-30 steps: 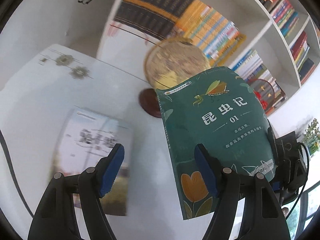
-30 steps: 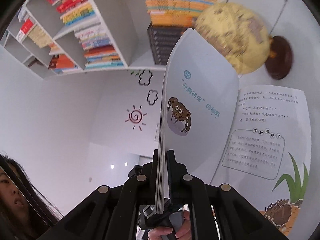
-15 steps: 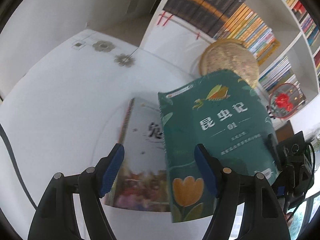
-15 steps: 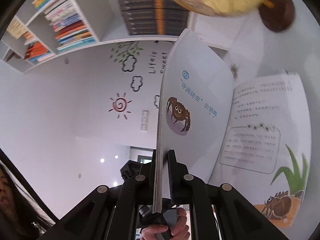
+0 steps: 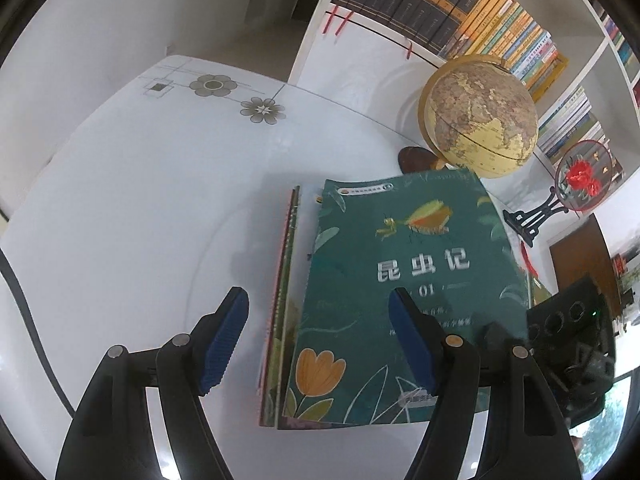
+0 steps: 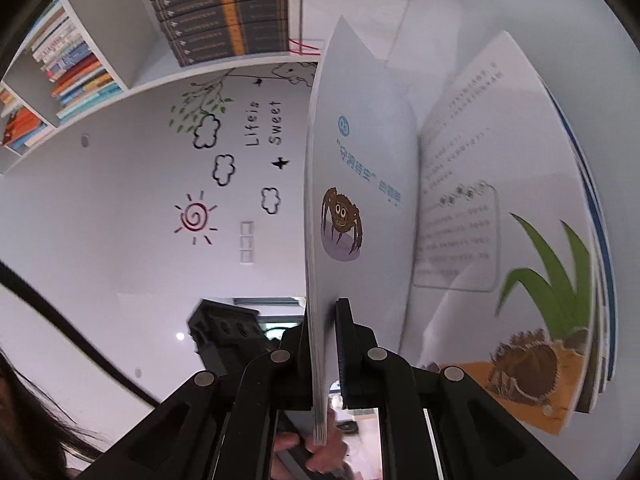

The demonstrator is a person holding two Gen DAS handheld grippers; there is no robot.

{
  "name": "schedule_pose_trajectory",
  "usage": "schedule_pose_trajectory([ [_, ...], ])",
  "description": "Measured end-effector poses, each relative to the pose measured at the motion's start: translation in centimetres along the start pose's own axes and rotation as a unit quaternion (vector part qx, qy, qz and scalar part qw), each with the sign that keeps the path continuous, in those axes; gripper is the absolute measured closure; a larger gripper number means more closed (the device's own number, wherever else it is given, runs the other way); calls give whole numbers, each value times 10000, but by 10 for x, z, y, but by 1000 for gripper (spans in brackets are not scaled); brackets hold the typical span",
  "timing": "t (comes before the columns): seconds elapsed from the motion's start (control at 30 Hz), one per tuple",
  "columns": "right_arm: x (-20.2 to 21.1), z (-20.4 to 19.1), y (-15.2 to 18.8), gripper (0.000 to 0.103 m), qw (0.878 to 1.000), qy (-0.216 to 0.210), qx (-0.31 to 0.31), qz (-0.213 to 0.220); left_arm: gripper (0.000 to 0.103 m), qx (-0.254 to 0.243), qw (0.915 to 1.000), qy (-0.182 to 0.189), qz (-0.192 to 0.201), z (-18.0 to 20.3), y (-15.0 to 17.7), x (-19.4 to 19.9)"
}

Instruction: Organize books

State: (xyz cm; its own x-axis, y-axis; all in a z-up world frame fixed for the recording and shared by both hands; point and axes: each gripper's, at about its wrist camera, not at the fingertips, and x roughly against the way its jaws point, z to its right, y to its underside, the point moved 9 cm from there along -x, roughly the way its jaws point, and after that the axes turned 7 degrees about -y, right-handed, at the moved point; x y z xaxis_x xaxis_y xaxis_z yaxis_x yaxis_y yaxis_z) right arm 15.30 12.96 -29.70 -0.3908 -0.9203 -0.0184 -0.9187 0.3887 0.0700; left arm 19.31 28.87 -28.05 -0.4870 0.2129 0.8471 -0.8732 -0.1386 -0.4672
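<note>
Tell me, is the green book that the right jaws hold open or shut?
Open. In the right wrist view the green book shows inside pages spread apart, a spider page and a text page, with the right gripper shut on one part.

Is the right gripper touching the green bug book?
Touching. In the right wrist view, the right gripper is shut on the green bug book, both pads pressing a wad of its pages.

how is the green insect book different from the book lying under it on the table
The green insect book sits on top with its whole cover showing; the book underneath shows only a strip along its left side. The green book is gripped by the right gripper; the lower book lies untouched on the white table. Both lie roughly parallel.
</note>
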Motion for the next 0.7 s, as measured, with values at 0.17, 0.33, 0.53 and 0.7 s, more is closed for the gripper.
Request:
schedule_pose_trajectory([
  [0.17, 9, 23, 9, 96, 9992, 390, -30, -50, 33, -10, 10000, -79, -6, -10, 2, 1],
  [0.33, 13, 40, 12, 96, 9911, 1304, 223, -111, 33, 34, 9999, -109, -91, -14, 6, -5],
  [0.53, 21, 45, 10, 96, 9703, 2309, 708, -157, 33, 52, 9997, 24, -249, -4, 24, -19],
  [0.7, 31, 27, 0, 80, 9478, 2997, 1062, -228, 32, -52, 9995, 84, -295, -2, 20, -33],
])
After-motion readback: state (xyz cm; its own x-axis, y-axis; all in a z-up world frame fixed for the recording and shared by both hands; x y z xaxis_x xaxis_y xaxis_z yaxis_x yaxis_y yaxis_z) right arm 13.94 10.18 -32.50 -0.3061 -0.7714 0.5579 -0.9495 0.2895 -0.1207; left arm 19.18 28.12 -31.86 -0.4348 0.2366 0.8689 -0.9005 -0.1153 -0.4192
